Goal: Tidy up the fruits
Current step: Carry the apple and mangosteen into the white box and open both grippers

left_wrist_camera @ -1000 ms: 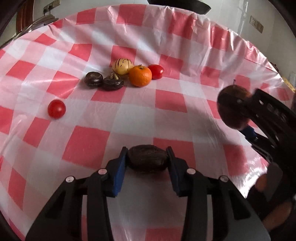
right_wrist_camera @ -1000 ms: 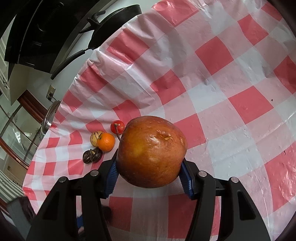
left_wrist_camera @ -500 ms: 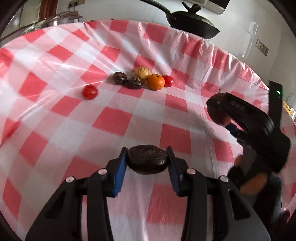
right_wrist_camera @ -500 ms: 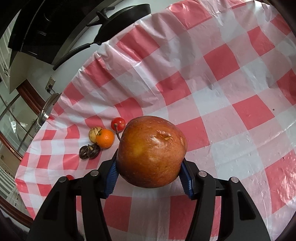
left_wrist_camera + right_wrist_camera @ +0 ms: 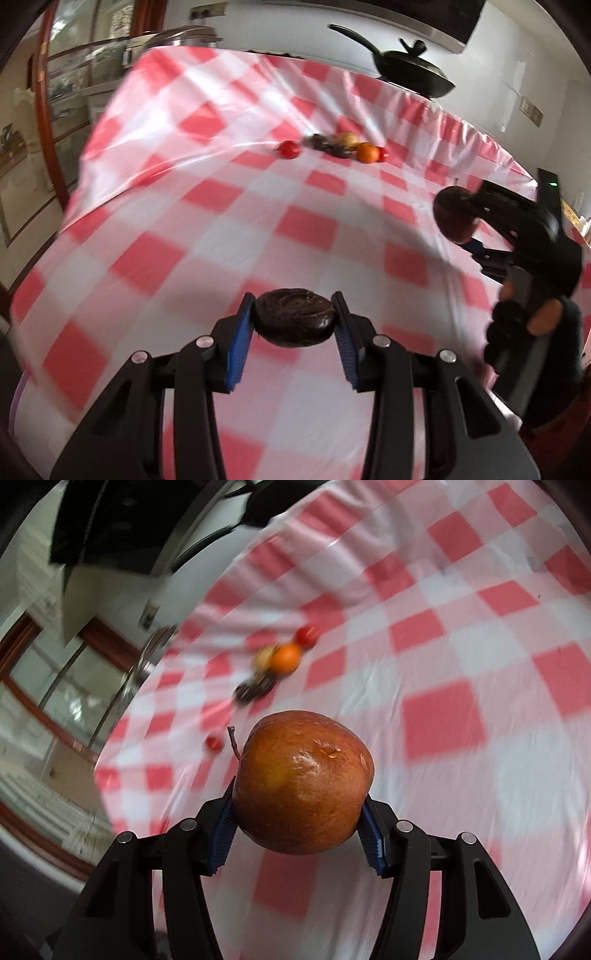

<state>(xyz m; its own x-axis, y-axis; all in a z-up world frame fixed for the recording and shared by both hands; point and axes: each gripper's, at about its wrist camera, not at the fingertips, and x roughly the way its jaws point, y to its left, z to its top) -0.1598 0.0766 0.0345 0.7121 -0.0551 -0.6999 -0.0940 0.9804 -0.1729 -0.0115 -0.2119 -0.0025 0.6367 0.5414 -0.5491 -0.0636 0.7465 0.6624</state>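
My left gripper [image 5: 293,321] is shut on a dark wrinkled fruit [image 5: 294,318], held above the red-and-white checked tablecloth [image 5: 229,236]. My right gripper [image 5: 301,812] is shut on a red apple [image 5: 303,781] with its stem at the upper left; the left wrist view shows that apple [image 5: 453,218] at the right. Far back on the cloth lies a small group: an orange [image 5: 367,152], a yellow striped fruit [image 5: 348,138], two dark fruits [image 5: 328,146] and a tomato [image 5: 383,154]. Another tomato [image 5: 289,149] lies just left of them.
A black lidded pan [image 5: 410,70] stands beyond the table's far edge. Glass cabinet doors [image 5: 70,85] and a metal lid [image 5: 173,37] are at the left. A person's hand [image 5: 532,317] holds the right gripper near the table's right edge.
Both grippers have pulled back from the fruit group, which now looks smaller and farther. The left view has swung to show the table's left edge and the cabinet. Both grips are unchanged.
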